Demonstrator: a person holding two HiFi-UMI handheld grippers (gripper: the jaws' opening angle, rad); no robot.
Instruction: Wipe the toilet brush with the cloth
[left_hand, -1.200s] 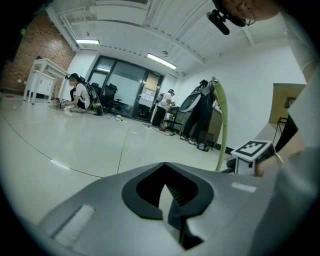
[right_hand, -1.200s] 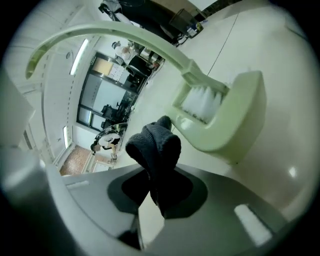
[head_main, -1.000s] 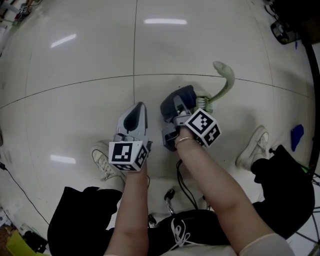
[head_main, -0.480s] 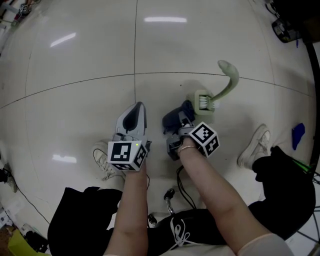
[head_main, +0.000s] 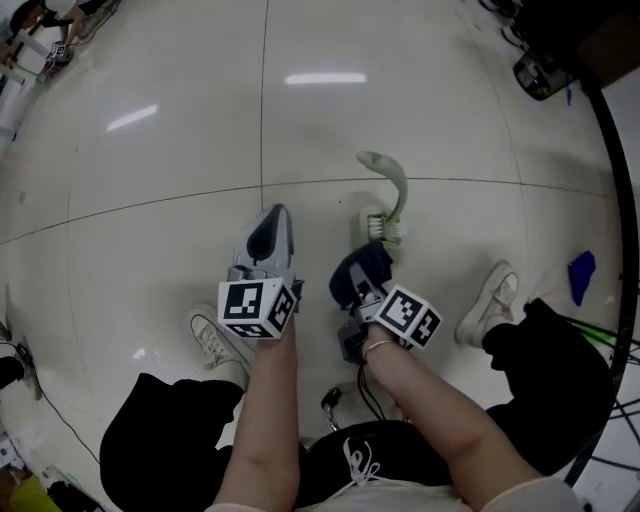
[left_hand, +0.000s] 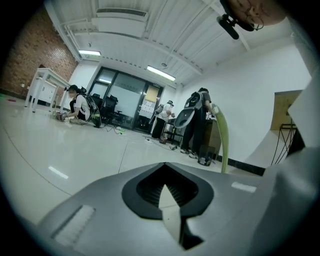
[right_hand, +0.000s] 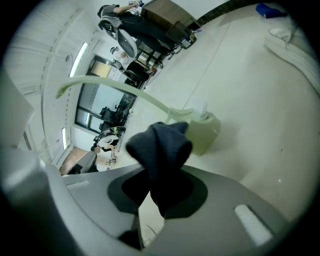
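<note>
The pale green toilet brush (head_main: 382, 214) stands on the white floor, its curved handle (head_main: 388, 175) rising away from me. My right gripper (head_main: 358, 292) hangs just short of it, shut on a dark blue cloth (head_main: 362, 270). In the right gripper view the cloth (right_hand: 161, 150) bulges from the jaws, and the brush's holder (right_hand: 204, 131) and arched handle (right_hand: 115, 90) stand apart behind it. My left gripper (head_main: 277, 216) hovers to the left of the brush, shut and holding nothing. The left gripper view shows its closed jaws (left_hand: 167, 200) and the green handle (left_hand: 223, 142) to the right.
My white shoes (head_main: 212, 338) (head_main: 487, 300) rest on the tiled floor below the grippers. A small blue object (head_main: 580, 274) lies at the right by a black curved bar (head_main: 622, 190). People (left_hand: 82, 107) and desks are far off across the room.
My right gripper has drawn back from the brush with the cloth, towards me. The brush now stands free of the cloth. The left gripper has hardly moved.
</note>
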